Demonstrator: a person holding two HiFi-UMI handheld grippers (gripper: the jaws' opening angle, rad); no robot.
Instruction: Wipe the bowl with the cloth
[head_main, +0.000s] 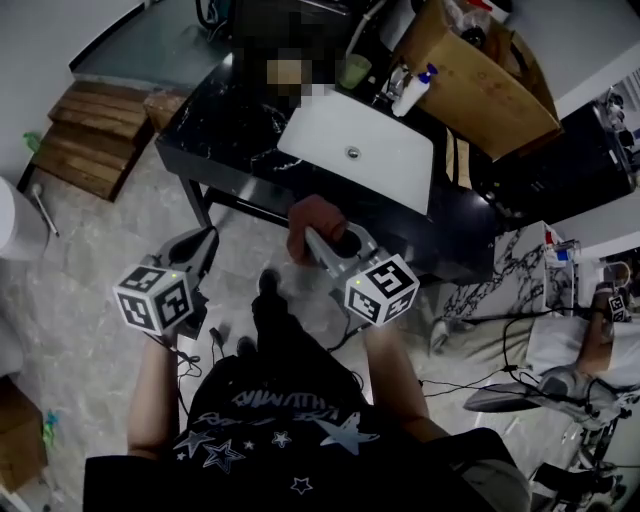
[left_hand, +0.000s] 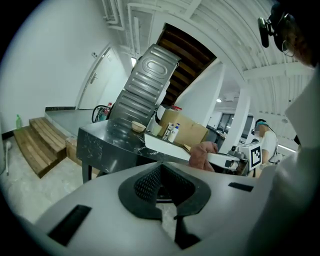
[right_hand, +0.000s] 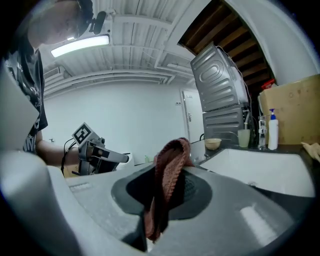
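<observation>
My right gripper (head_main: 322, 243) is shut on a reddish-brown knitted cloth (head_main: 312, 216), held in the air in front of the black counter (head_main: 225, 140). From the right gripper view the cloth (right_hand: 170, 167) hangs folded between the jaws of the right gripper (right_hand: 167, 197). A small tan bowl (left_hand: 138, 126) stands on the counter left of the white sink (head_main: 375, 165), and the right gripper view shows the bowl (right_hand: 213, 143) far off. My left gripper (head_main: 203, 245) hovers over the floor, shut with nothing in it. Its pads (left_hand: 145, 185) touch.
A green cup (head_main: 353, 70), a pump bottle (head_main: 412, 92) and a cardboard box (head_main: 480, 80) stand behind the sink. Wooden steps (head_main: 95, 135) lie at the left. Cables and stands (head_main: 540, 385) crowd the floor at the right. Another person (left_hand: 262, 137) stands far back.
</observation>
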